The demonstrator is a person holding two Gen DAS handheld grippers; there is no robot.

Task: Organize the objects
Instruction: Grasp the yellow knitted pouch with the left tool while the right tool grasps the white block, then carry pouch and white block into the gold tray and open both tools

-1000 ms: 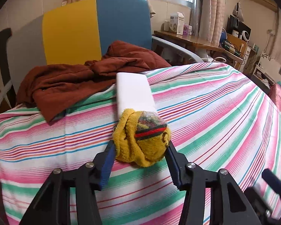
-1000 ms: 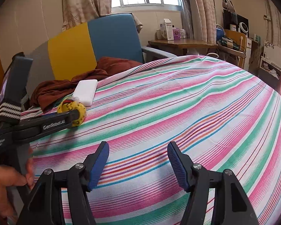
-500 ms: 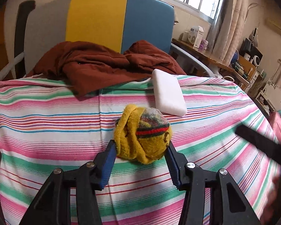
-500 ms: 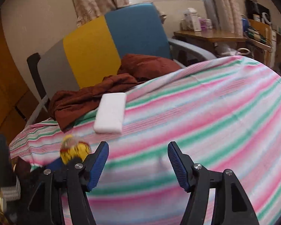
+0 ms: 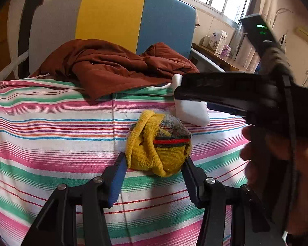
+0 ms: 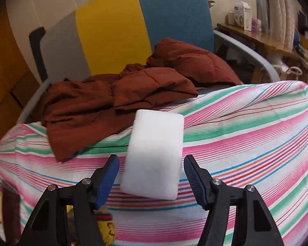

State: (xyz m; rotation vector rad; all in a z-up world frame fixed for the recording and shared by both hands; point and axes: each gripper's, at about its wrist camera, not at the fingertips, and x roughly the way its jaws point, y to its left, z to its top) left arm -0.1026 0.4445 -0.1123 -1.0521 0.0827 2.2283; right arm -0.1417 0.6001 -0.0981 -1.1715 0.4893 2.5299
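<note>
the left gripper (image 5: 155, 165) clamped a balled yellow sock (image 5: 159, 143) with red and green bands just above the striped sheet (image 5: 51, 127), while the right gripper (image 6: 152, 174), jaws closing, straddled without touching a plain white block (image 6: 154, 155) lying flat beside a rust-brown jacket (image 6: 121, 94).

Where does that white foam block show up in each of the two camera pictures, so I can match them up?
Left wrist view: the white foam block lies right of centre on the striped cloth, just beyond the yellow sock ball, partly hidden by the right gripper's black body.
Right wrist view: it fills the centre, between the right gripper fingers, whose jaws are closing but not touching.
Shared landmark: the rust-brown garment behind it.
</note>
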